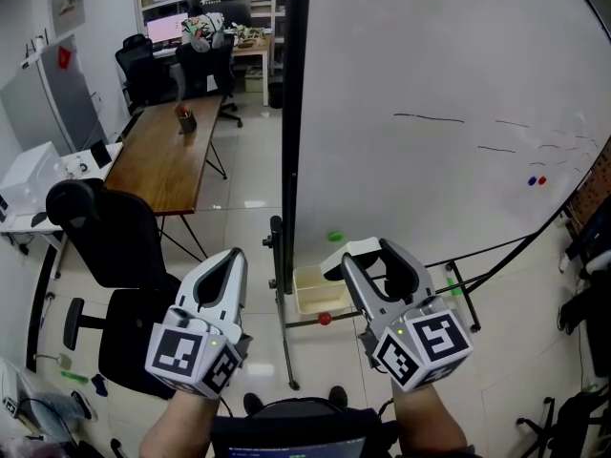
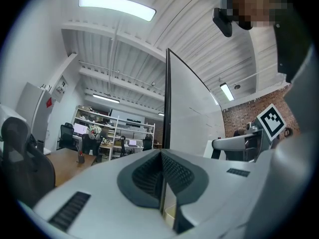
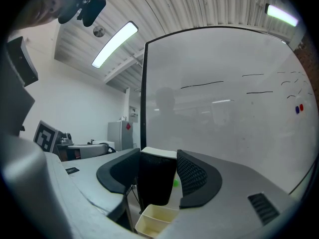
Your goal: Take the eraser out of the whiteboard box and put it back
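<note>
R gripper [image 3: 158, 151] w/ eraser [image 3: 157, 183] hangs just above the box [image 3: 143, 227]; step in hand looks like the return, so: come straight down, eraser's long side lined up w/ the box, stay off the frame [image 1: 296, 113], and let go only once the eraser is inside the walls, not perched on the rim; box looks narrow, so a tilt could catch an edge. R jaws are clamped on the eraser's black sides, white face at the far end; eraser is clear of the box, not touching it. L gripper [image 2: 162, 151]: jaws pressed together, nothing btwn them, held beside R and apart from the box; prob. no job for it here. Box sits at the foot of the board [image 1: 430, 113], by the frame; red knob [image 1: 325, 319] just below it; desk [image 1: 167, 151] and chairs [image 1: 110, 237] well off to the left.
</note>
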`<action>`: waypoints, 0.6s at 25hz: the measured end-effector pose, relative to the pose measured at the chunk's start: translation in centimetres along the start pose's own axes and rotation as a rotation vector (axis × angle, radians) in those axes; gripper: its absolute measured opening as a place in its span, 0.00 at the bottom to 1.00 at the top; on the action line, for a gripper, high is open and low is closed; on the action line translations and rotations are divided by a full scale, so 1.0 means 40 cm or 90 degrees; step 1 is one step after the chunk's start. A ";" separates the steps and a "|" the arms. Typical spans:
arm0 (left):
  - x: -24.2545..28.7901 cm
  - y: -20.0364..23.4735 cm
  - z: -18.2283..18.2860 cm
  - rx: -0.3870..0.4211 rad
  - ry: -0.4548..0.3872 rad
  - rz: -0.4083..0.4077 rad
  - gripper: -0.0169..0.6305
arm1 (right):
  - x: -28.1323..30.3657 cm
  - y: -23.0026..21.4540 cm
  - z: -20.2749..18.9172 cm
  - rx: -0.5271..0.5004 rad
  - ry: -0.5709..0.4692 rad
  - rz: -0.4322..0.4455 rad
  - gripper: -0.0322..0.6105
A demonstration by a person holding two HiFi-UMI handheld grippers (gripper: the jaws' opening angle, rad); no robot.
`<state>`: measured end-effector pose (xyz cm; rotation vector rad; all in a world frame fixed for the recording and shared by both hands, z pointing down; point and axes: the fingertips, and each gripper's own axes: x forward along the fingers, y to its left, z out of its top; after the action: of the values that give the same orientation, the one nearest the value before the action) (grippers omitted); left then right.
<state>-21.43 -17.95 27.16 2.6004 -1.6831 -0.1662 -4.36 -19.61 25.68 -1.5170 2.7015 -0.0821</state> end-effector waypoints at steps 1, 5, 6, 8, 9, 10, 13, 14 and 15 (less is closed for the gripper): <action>0.000 0.000 -0.006 -0.002 0.002 0.001 0.08 | 0.000 -0.002 -0.007 0.003 0.003 -0.001 0.45; 0.001 0.002 -0.027 -0.011 0.012 0.002 0.08 | 0.001 -0.007 -0.024 0.009 0.010 -0.002 0.45; 0.000 0.002 -0.034 -0.012 0.014 0.004 0.08 | 0.002 -0.007 -0.028 0.006 0.011 -0.003 0.45; 0.002 0.001 -0.055 -0.014 0.025 0.005 0.08 | 0.006 -0.009 -0.046 0.003 0.019 -0.004 0.45; 0.005 -0.003 -0.071 -0.015 0.033 0.004 0.08 | 0.008 -0.010 -0.061 0.004 0.025 -0.004 0.45; 0.006 -0.007 -0.089 -0.017 0.043 0.002 0.08 | 0.009 -0.012 -0.079 0.006 0.032 -0.005 0.45; 0.006 -0.012 -0.144 -0.025 0.064 0.007 0.08 | 0.014 -0.017 -0.140 0.013 0.054 -0.007 0.45; 0.006 -0.007 -0.163 -0.027 0.069 0.013 0.08 | 0.019 -0.018 -0.162 0.013 0.061 -0.007 0.45; 0.008 0.000 -0.184 -0.029 0.075 0.020 0.08 | 0.025 -0.019 -0.184 0.012 0.069 -0.006 0.45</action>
<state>-20.49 -18.43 34.45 2.4962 -1.6606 -0.0493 -4.72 -20.69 33.06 -1.5654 2.7677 -0.1950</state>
